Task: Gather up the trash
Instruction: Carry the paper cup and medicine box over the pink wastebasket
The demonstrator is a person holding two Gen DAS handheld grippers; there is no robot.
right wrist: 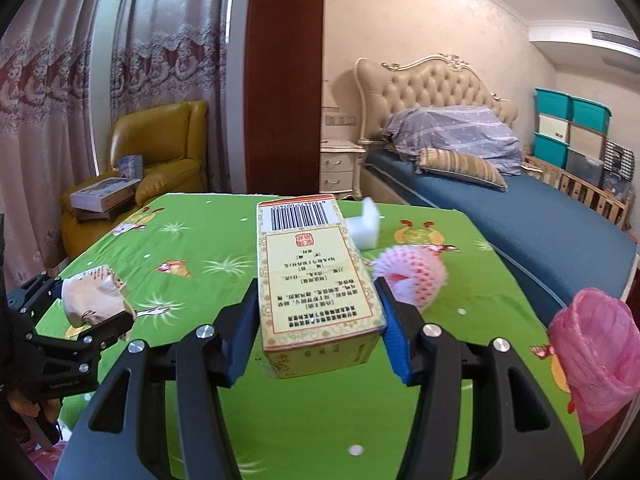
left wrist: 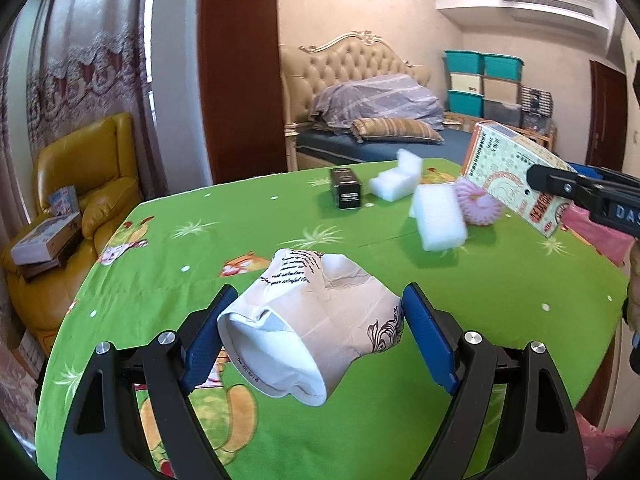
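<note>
My left gripper (left wrist: 316, 300) is shut on a crushed paper cup (left wrist: 312, 328), held above the green tablecloth (left wrist: 200, 248) with its base toward the camera. In the right wrist view the same cup (right wrist: 94, 296) shows at the far left. My right gripper (right wrist: 316, 284) is shut on a yellow carton (right wrist: 312, 276) with a barcode at its far end, lifted off the table. The carton (left wrist: 508, 172) also appears at the right of the left wrist view. On the cloth lie a pink foam fruit net (right wrist: 408, 276), white foam blocks (left wrist: 440, 220) and a small black box (left wrist: 346, 188).
A bin lined with a pink bag (right wrist: 596, 360) stands at the table's right edge. A yellow armchair (left wrist: 80, 184) with boxes sits to the left, a bed (right wrist: 500, 208) behind the table, stacked storage bins (left wrist: 484, 80) at the far wall.
</note>
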